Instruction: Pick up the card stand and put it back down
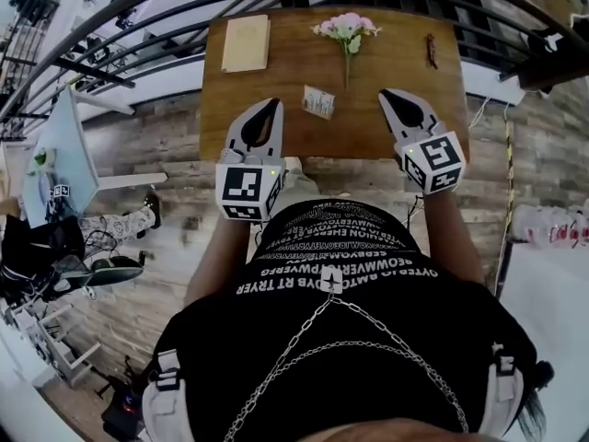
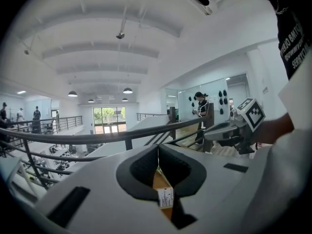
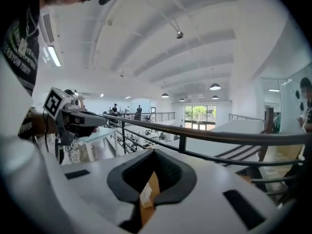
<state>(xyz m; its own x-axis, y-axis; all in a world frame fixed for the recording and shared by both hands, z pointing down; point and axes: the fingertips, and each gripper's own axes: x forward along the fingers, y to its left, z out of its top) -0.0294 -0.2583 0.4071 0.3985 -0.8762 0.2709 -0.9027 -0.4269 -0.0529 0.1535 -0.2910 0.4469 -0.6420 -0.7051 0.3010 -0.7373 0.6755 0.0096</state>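
- Head view: the small white card stand [image 1: 318, 101] is seen resting on the brown wooden table [image 1: 368, 136], between the two grippers and apart from both. A flat tan book [image 1: 246, 42], a bunch of pink flowers [image 1: 347, 28] and a small dark reddish object [image 1: 431, 52] are laid further back on the table. The left gripper [image 1: 272, 102] and the right gripper [image 1: 386, 94] are held over the near edge of the table. The jaws of each are brought together and nothing is pinched.
- Left gripper view: the jaws of the left gripper [image 2: 157, 149] are closed tip to tip on nothing. The card stand [image 2: 165, 197] is seen through the oval gap behind the tips. It lies below on the wood and is not touched. The right gripper [image 2: 208, 134] is seen at the right, beyond a black metal railing [image 2: 97, 138].
- Right gripper view: the jaws of the right gripper [image 3: 153, 152] are likewise closed and empty. The card stand [image 3: 146, 195] is glimpsed through their gap, down on the table. The left gripper [image 3: 103, 121] is seen at the left.
- Progress: the stand is down on the table and is gripped by neither tool. It cannot be told from these views whether it has already been lifted and set back or has not yet been touched. If the lift is to come, a pair of jaws has to be opened and brought down around the stand first.
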